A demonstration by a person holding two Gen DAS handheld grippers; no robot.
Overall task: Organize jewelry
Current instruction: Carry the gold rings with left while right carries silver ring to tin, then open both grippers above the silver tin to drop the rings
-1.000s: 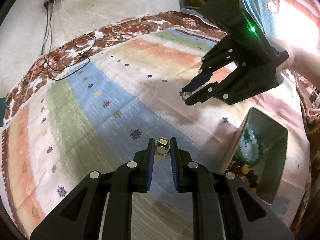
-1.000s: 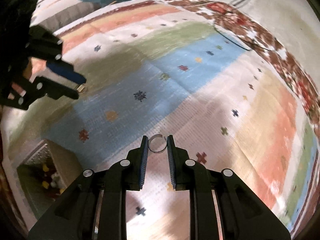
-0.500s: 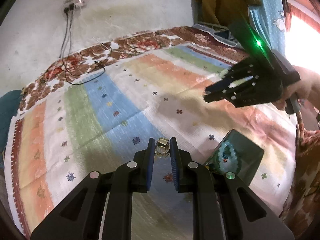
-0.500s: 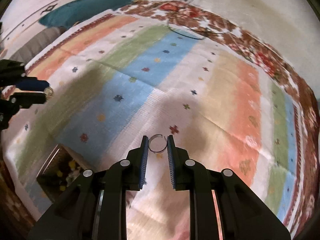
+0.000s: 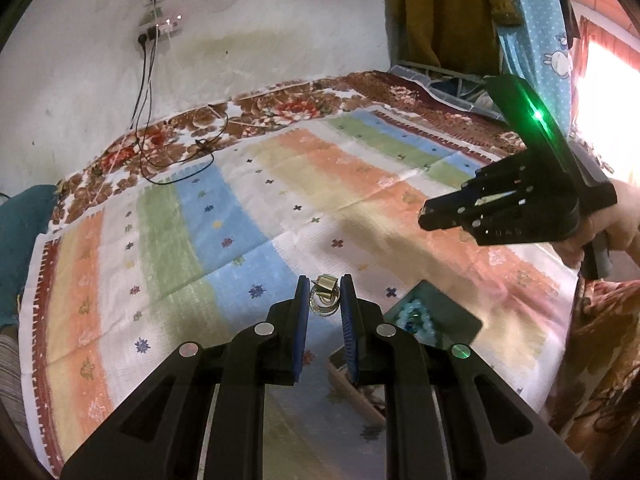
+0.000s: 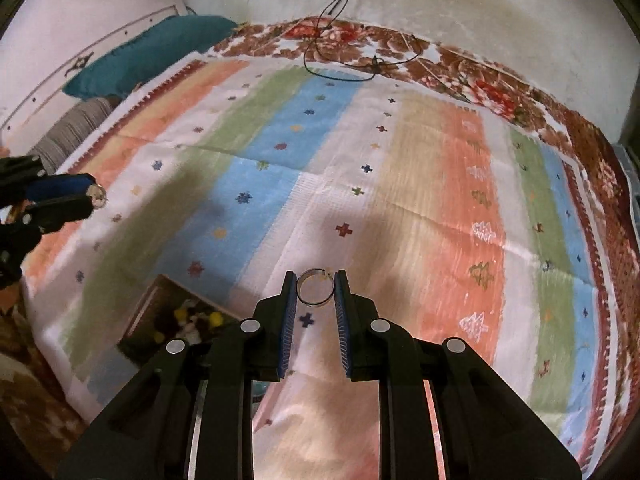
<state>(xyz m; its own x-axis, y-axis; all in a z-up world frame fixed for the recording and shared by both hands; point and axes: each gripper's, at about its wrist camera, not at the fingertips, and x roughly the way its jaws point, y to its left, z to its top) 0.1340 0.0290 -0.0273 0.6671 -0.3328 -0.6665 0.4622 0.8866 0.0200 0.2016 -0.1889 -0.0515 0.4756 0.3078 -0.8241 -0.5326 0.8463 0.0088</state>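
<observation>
My left gripper (image 5: 325,300) is shut on a gold ring with a square top (image 5: 325,298) and holds it high above the striped cloth. My right gripper (image 6: 316,286) is shut on a plain open silver ring (image 6: 316,286), also raised. A dark jewelry box (image 5: 448,316) with pale blue beads (image 5: 416,318) lies on the cloth just right of my left fingers. In the right wrist view the box (image 6: 160,320) sits low on the left with yellow beads inside. The right gripper shows in the left wrist view (image 5: 426,216), and the left gripper at the left edge of the right wrist view (image 6: 92,198).
A striped cloth (image 5: 240,216) with small star and cross marks covers a floral-edged bed. Black cables (image 5: 176,160) trail from a wall socket onto the far edge. A teal pillow (image 6: 152,56) lies at the far left corner. Hanging clothes (image 5: 440,12) are at the back right.
Both grippers have lifted well away from the cloth, each still holding its ring. More of the bed and wall has come into view. The box now looks smaller and farther below.
</observation>
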